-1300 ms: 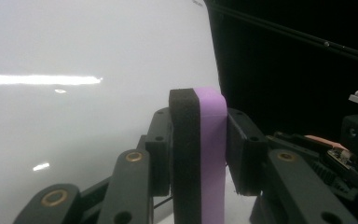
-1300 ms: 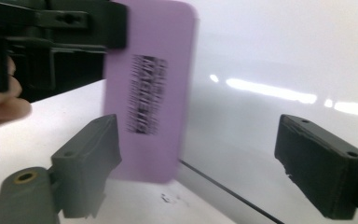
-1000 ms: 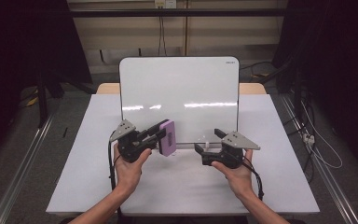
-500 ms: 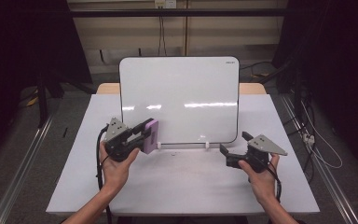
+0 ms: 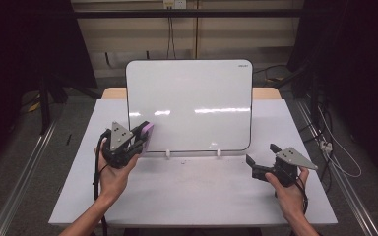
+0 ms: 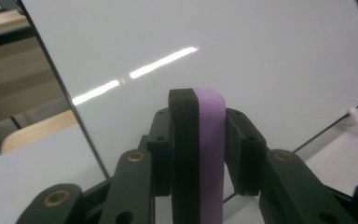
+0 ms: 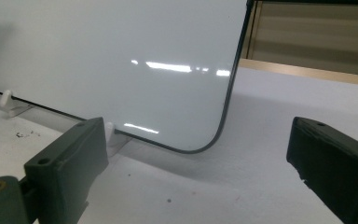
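A white dry-erase board (image 5: 189, 103) leans upright on small white clips at the back of the table. My left gripper (image 5: 145, 137) is shut on a purple eraser (image 5: 148, 135) with a black felt side, held close to the board's lower left corner. In the left gripper view the eraser (image 6: 200, 158) stands on edge between the jaws, with the board (image 6: 242, 56) right behind it. My right gripper (image 5: 262, 159) is open with nothing between its jaws, low over the table off the board's lower right corner (image 7: 200, 144); its jaws have just widened.
The white table (image 5: 197, 191) has bare surface in front of the board. Small white clips (image 5: 167, 154) hold the board's lower edge. Metal rails run along the floor on both sides, and cables lie on the floor at the right.
My left gripper has carried the eraser leftward from the board's middle to its lower left corner. My right gripper has moved right and toward the table's front right.
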A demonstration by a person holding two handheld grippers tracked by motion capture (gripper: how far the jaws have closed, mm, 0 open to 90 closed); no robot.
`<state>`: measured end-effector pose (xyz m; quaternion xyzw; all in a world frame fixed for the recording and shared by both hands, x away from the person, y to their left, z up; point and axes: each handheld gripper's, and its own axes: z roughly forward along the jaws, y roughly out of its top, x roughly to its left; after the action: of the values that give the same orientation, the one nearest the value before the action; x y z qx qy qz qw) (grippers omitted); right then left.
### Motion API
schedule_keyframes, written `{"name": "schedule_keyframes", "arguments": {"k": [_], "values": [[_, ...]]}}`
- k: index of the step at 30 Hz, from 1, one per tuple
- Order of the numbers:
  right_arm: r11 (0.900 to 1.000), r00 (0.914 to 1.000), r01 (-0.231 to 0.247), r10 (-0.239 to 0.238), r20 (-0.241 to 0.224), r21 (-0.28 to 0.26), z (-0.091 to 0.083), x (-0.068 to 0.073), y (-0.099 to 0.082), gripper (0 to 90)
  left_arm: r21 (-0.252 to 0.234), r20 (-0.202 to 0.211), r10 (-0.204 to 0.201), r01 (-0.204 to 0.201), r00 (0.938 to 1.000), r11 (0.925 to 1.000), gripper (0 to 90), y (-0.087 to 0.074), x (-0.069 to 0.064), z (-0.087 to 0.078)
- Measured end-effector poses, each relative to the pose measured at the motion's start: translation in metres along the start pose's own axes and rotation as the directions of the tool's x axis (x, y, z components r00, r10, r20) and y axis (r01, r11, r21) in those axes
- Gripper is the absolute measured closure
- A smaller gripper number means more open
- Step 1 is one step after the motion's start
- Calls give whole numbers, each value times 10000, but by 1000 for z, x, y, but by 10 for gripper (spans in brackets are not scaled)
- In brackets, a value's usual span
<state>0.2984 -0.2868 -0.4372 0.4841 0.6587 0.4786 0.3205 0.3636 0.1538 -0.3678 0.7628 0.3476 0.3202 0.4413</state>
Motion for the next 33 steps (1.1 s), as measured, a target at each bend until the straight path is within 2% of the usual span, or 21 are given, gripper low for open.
{"name": "schedule_keyframes", "arguments": {"k": [7,8,9,13,16,19,29,31,33], "values": [[9999,9999,139,-139,-62,34,2,2,-1,48,811,-647,577,-524,9962,9953,663,-4,0,5],[9999,9999,152,-152,-55,52,2,2,-2,47,811,-647,577,-524,9962,9953,663,-4,0,5],[9998,9998,173,-173,-49,60,2,2,-2,48,1072,-742,634,-552,9952,9927,663,-5,2,10],[9998,9998,170,-169,-62,48,2,2,-2,48,1300,-905,860,-738,9922,9888,663,-5,1,17],[9998,9998,168,-167,-80,71,3,2,-2,48,1294,-1017,1104,-969,9887,9868,663,0,-2,23],[9998,9998,181,-180,-95,78,3,3,-2,48,1543,-994,1328,-1165,9861,9811,662,5,-4,28],[9998,9998,162,-161,-115,68,3,2,-3,50,1562,-810,1332,-1194,9878,9805,658,3,-7,42],[9999,9998,152,-151,-101,55,3,2,-3,50,1617,-881,1516,-1360,9845,9774,656,3,-9,43],[9999,9998,154,-153,-102,48,3,2,-2,50,1592,-896,1549,-1394,9839,9774,655,3,-11,43]]}}
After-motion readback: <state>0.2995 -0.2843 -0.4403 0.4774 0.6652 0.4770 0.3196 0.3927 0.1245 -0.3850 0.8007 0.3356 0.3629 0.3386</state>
